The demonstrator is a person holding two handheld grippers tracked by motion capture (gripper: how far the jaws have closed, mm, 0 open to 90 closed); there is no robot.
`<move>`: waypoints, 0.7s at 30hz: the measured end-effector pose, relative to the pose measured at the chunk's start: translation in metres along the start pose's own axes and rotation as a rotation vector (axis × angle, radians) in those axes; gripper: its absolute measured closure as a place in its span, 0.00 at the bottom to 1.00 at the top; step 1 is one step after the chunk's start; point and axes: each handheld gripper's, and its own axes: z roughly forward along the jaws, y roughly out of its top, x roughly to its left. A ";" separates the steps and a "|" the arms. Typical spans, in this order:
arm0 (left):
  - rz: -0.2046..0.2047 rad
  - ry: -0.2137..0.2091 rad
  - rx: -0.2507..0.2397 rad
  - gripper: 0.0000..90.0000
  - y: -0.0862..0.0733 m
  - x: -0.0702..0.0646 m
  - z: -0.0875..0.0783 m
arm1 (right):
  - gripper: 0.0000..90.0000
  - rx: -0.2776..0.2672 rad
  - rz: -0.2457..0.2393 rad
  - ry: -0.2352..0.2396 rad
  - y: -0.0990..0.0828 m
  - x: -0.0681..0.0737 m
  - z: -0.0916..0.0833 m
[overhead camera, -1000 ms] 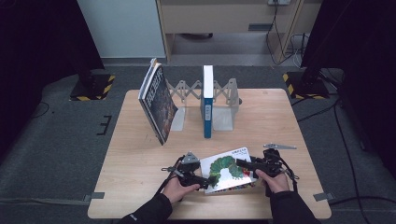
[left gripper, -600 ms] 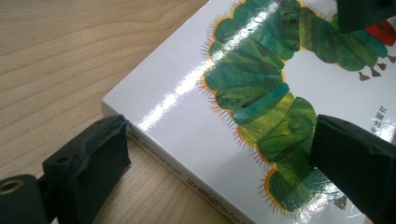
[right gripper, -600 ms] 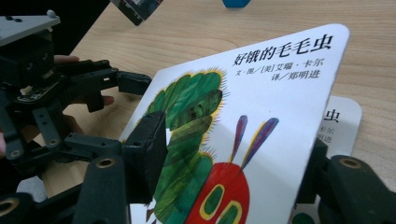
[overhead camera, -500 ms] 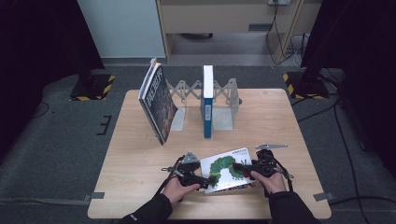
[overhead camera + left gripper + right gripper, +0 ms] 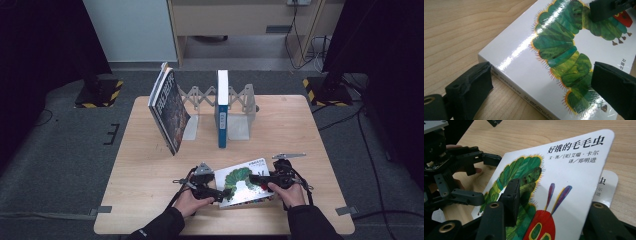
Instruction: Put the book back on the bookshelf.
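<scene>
Two hand-held grippers share one picture book (image 5: pixel 243 181).
Your right hand-held gripper (image 5: pixel 549 212) pinches the lifted cover; your left hand-held gripper (image 5: pixel 541 82) stands wide astride the spine, steadying it on the worktop (image 5: pixel 150 165).

— Where is free room found around the picture book (image 5: pixel 243 181)?
— Bare table (image 5: pixel 145 165) is left beside it.
— What is blocked?
— Behind it, passage is barred by the bookend rack (image 5: pixel 240 107), the upright book (image 5: pixel 222 114) and the leaning book (image 5: pixel 168 110).

A lab: black curtains (image 5: pixel 45 55), hazard-taped stand bases (image 5: pixel 100 93), trailing cables (image 5: pixel 365 145).
</scene>
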 end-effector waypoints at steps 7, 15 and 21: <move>0.000 0.033 -0.004 0.11 -0.001 0.000 -0.002 | 0.67 -0.004 0.014 0.019 0.001 -0.001 -0.003; -0.017 0.020 -0.008 0.18 0.001 -0.001 -0.005 | 0.78 -0.036 0.032 0.067 0.004 -0.001 -0.009; -0.021 -0.005 0.003 0.17 0.001 -0.002 -0.006 | 0.88 -0.074 0.032 0.124 0.006 0.001 -0.015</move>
